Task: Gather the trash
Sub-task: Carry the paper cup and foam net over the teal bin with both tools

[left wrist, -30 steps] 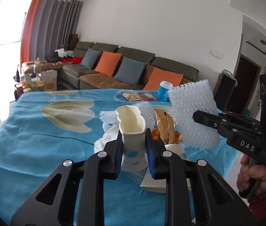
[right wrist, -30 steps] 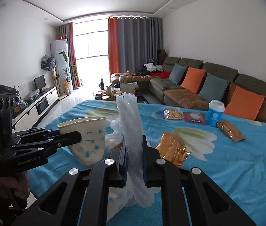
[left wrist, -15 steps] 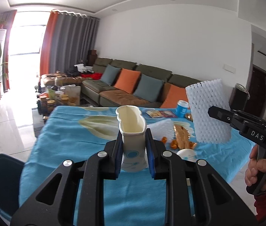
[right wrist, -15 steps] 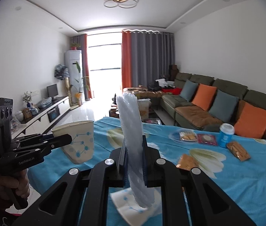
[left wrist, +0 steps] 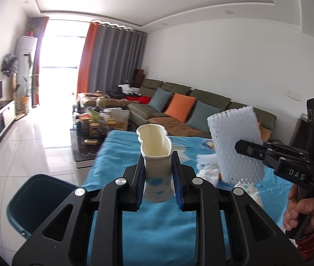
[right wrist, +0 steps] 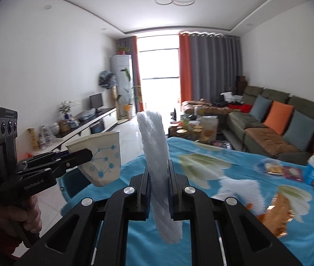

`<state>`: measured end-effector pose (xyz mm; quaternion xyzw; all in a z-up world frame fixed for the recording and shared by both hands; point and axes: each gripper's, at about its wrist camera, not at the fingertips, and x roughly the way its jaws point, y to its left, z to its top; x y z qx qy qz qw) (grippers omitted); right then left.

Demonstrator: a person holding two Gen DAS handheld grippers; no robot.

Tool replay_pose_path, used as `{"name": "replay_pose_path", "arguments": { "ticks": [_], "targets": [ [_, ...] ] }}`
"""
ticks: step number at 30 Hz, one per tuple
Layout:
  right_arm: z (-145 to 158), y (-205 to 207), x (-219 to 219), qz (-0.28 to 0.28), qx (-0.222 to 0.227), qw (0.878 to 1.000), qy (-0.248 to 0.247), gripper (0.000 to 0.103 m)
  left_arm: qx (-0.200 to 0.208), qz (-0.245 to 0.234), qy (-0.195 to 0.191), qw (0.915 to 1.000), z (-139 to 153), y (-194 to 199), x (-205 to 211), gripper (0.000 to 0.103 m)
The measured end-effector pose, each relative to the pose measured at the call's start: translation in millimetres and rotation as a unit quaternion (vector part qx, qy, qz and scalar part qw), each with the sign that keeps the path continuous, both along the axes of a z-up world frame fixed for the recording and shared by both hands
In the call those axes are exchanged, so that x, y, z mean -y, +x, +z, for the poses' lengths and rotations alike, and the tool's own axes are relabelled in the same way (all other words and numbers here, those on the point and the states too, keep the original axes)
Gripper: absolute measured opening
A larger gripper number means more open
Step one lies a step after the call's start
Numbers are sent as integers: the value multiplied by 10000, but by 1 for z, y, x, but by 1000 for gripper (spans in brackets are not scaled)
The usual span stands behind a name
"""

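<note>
Your left tongs are clamped on a crushed paper cup, white with blue dots, held upright with its squeezed rim pointing up. In the right wrist view the same cup hangs in the air to the left, just past the near left corner of the counter, which is covered in a turquoise cloth printed with pale flowers. A dark teal bin stands on the floor at the left of that corner, below and to the left of the cup.

Your right tongs are pressed together on a white foam net sleeve, flattened between the pads and standing upright. From the left wrist view the sleeve floats above the counter, to the right of the cup and apart from it, with your right hand on the tool's grip.

Still lying on the counter: another white foam piece and crumpled gold wrappers in the middle, and farther right a blue cup with a white lid beside flat snack packets. A green sofa with orange and grey cushions stands beyond.
</note>
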<state>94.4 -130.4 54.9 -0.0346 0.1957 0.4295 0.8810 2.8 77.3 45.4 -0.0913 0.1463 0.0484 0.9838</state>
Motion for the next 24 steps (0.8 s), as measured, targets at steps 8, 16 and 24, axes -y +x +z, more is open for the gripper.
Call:
{"name": "replay_pose_path", "arguments": {
  "ticks": [8,16,24],
  "targets": [
    [-10,11,-56,570,-518,9970,-119,11,-19,668,40,9978,5,-41,-34,22],
    [-7,7,-114,1071,-639,9919,-255,11,-152,1278,79,9917,2,-81,-69,22],
    [-7,-4,-181,1664,-653,9824,-548,11,-358,1813,12,9828,-7,-114,-110,22]
  ]
}}
